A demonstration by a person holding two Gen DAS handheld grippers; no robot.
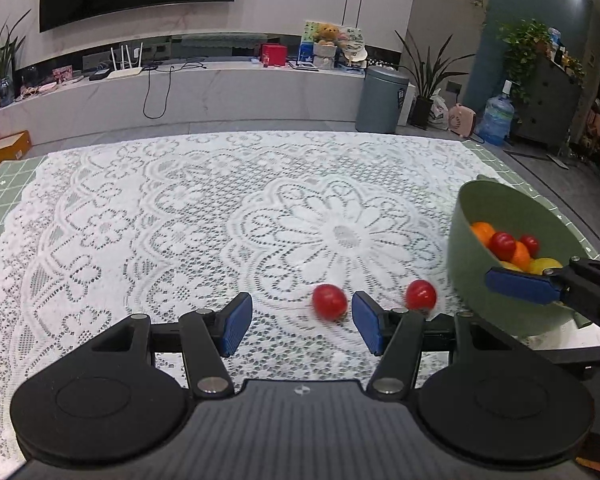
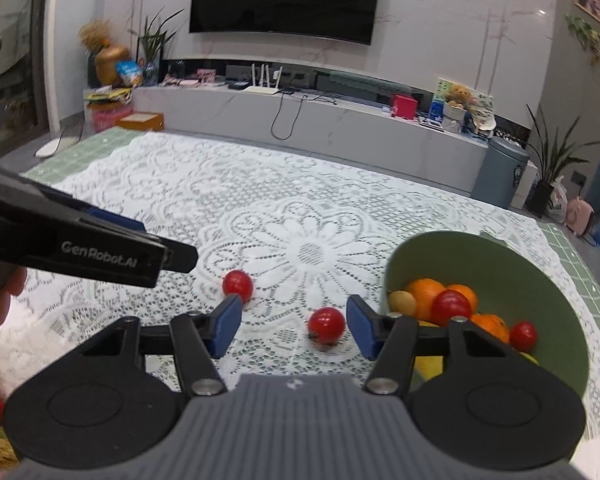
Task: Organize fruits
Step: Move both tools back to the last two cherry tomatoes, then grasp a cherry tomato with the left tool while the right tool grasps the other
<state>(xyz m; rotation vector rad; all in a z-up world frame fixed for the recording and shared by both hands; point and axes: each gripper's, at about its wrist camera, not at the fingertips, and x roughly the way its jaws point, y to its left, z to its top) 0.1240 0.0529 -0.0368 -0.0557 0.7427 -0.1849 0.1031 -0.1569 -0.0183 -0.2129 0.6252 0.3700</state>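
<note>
Two red cherry tomatoes lie on the white lace cloth. In the left wrist view one tomato point(image 1: 329, 302) sits just ahead of my open left gripper point(image 1: 302, 322), near its right finger; the other point(image 1: 421, 295) lies right of that finger. In the right wrist view one tomato point(image 2: 326, 325) lies between the tips of my open right gripper point(image 2: 294, 326), near the right finger; the other point(image 2: 238, 283) lies beyond the left finger. A green bowl point(image 1: 466, 216) point(image 2: 428, 240) at the right holds oranges, red tomatoes and yellow fruit. Both grippers are empty.
The lace cloth point(image 1: 180, 220) covers a green grid mat on the table. The left gripper's body point(image 2: 80, 248) reaches in from the left in the right wrist view. The right gripper's finger point(image 1: 524, 284) overlaps the bowl's front in the left wrist view.
</note>
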